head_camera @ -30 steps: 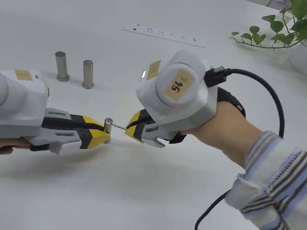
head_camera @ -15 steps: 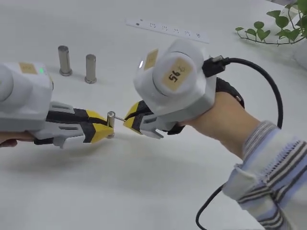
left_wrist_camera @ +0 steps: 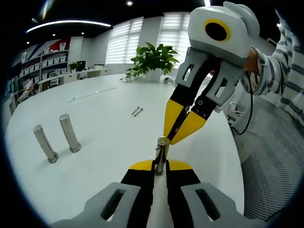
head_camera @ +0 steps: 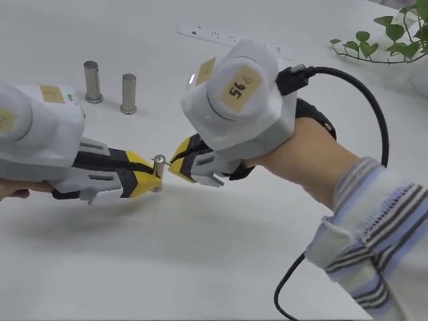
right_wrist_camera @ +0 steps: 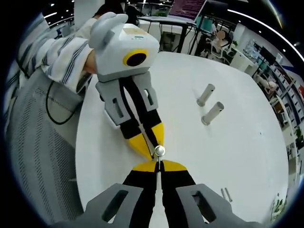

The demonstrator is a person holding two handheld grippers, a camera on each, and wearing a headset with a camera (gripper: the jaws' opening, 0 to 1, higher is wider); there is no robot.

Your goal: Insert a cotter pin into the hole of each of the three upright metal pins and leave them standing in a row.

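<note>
My left gripper (head_camera: 150,177) is shut on a short upright metal pin (head_camera: 159,167) that stands on the white table. That pin (left_wrist_camera: 160,156) rises between the left jaws. My right gripper (head_camera: 175,162) faces it from the right, shut on a thin cotter pin (head_camera: 168,162). The wire's tip reaches the metal pin's top (right_wrist_camera: 160,151); whether it sits in the hole is hidden. The right gripper's yellow tips (left_wrist_camera: 183,126) almost touch the pin. Two more metal pins (head_camera: 93,81) (head_camera: 129,93) stand side by side at the back left.
Two spare cotter pins (left_wrist_camera: 136,111) lie on the table beyond the work. A white power strip (head_camera: 227,37) lies along the far edge. A potted plant (head_camera: 391,37) stands at the back right. A black cable (head_camera: 364,100) trails from the right gripper.
The right gripper has closed in on the held metal pin from the right. The stretch of cotter pin that showed between the two grippers has shrunk to almost nothing. The left gripper keeps its hold.
</note>
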